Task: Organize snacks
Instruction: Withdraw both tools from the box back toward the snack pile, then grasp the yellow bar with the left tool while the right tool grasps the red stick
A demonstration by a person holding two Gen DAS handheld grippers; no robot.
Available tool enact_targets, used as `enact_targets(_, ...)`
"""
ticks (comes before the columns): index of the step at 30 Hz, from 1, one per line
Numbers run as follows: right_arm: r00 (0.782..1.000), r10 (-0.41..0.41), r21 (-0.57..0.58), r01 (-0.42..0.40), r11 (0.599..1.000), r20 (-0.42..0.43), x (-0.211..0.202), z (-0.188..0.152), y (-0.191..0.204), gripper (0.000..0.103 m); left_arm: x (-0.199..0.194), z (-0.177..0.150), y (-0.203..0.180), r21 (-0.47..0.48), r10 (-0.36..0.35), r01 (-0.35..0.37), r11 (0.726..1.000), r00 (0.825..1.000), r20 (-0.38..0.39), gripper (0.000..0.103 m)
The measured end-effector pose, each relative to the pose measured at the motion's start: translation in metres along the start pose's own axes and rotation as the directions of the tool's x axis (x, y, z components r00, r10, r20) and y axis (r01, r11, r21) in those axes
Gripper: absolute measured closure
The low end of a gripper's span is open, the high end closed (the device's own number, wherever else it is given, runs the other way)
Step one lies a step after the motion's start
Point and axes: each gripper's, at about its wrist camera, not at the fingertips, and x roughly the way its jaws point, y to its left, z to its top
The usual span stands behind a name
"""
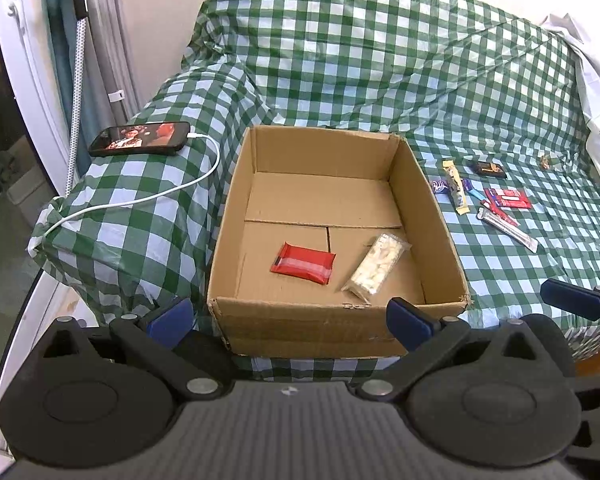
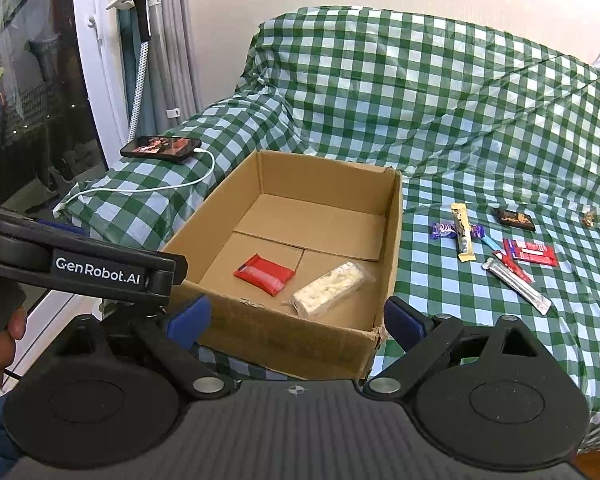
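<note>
Both claws, left (image 1: 290, 318) and right (image 2: 296, 318), hang spread and empty before the box (image 1: 332, 320); right of it that light, crinkly silver stick (image 2: 518, 285) wants a mid-length pinch

You see a matt brown cardboard box (image 1: 336, 316), glossy red foil wrapper (image 1: 303, 262), clear plastic packet (image 1: 376, 268), wrinkled shiny checked cloth (image 1: 380, 60), matt black plastic gripper (image 1: 288, 318).

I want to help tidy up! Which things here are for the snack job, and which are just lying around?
For the job:
cardboard box
red snack packet and clear packet of white pieces, both in the box
loose snacks on the checked cloth
left gripper and right gripper, both open

Just lying around:
phone
white charging cable
</note>
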Motion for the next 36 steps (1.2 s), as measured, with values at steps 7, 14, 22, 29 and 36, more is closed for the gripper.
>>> enact_targets(7, 1.000, 0.001, 0.007, -0.001, 1.000, 0.002, -0.002, -0.001, 0.000, 0.008, -0.002, -0.001, 0.000, 0.011, -0.001, 0.001, 1.000, 1.000, -0.004, 0.000)
enact_targets(14, 1.000, 0.005, 0.016, -0.005, 1.000, 0.003, -0.002, -0.002, -0.002, 0.008, 0.001, 0.001, -0.002, 0.023, 0.007, -0.007, 1.000, 1.000, -0.017, 0.000)
enact_targets(22, 1.000, 0.012, 0.034, -0.012, 0.999, 0.001, -0.001, -0.004, -0.007, 0.008, 0.007, 0.004, -0.010, 0.049, 0.014, -0.013, 0.999, 1.000, -0.026, 0.000)
enact_targets(29, 1.000, 0.015, 0.073, -0.015, 0.997, 0.001, 0.004, -0.007, -0.019, 0.007, 0.014, 0.009, -0.023, 0.086, 0.031, -0.028, 0.996, 0.999, -0.028, 0.000)
enact_targets(36, 1.000, -0.008, 0.144, 0.007, 0.990, 0.004, 0.010, -0.011, -0.045, 0.006, 0.028, 0.018, -0.046, 0.144, 0.040, -0.032, 0.989, 0.998, -0.052, 0.000)
